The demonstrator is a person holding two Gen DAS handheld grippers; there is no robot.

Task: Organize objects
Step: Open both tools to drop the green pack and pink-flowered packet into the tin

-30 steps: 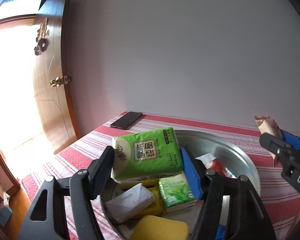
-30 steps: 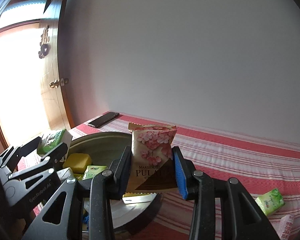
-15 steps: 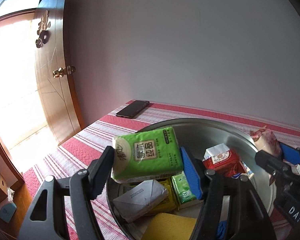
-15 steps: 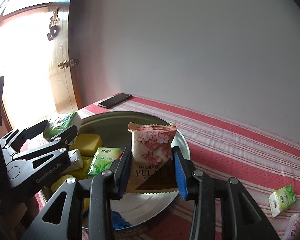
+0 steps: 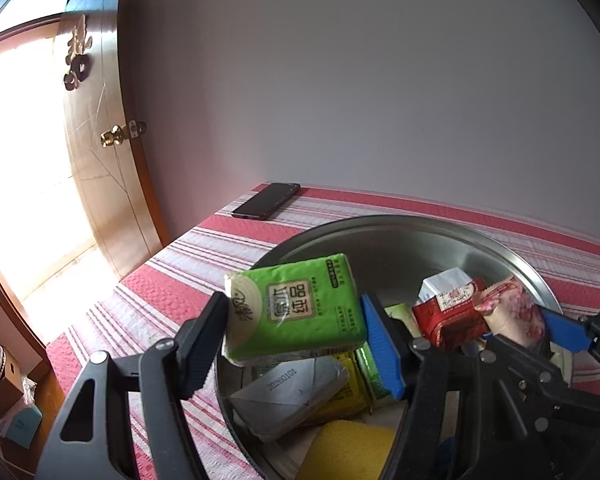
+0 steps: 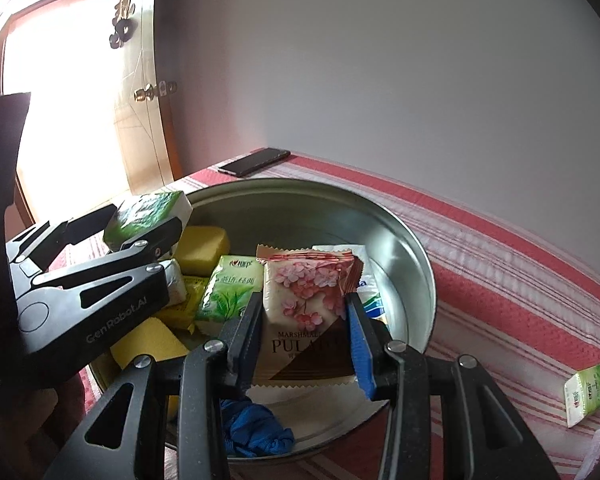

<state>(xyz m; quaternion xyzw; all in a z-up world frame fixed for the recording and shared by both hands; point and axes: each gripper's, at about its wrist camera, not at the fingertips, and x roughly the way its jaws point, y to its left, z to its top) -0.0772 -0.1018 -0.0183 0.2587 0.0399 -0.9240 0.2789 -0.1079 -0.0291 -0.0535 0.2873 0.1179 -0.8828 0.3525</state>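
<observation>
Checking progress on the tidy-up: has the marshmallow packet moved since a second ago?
Yes. The marshmallow packet, held in the right hand-held gripper, came in from beside the metal basin to over its inside.

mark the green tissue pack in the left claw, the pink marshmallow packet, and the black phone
green tissue pack (image 5: 296, 308): left wrist view, printed front face.
pink flowered marshmallow packet (image 6: 306, 296): right wrist view, flower print on its front.
black phone (image 5: 266, 200): left wrist view, middle of its screen.

In the round metal basin (image 6: 412, 248), the crumpled blue cloth (image 6: 256, 428) is half hidden behind black gripper arms. Beneath the pink-flowered marshmallow packet (image 6: 304, 304), a white-and-blue packet (image 6: 370, 296) shows only its edge, print unreadable.
</observation>
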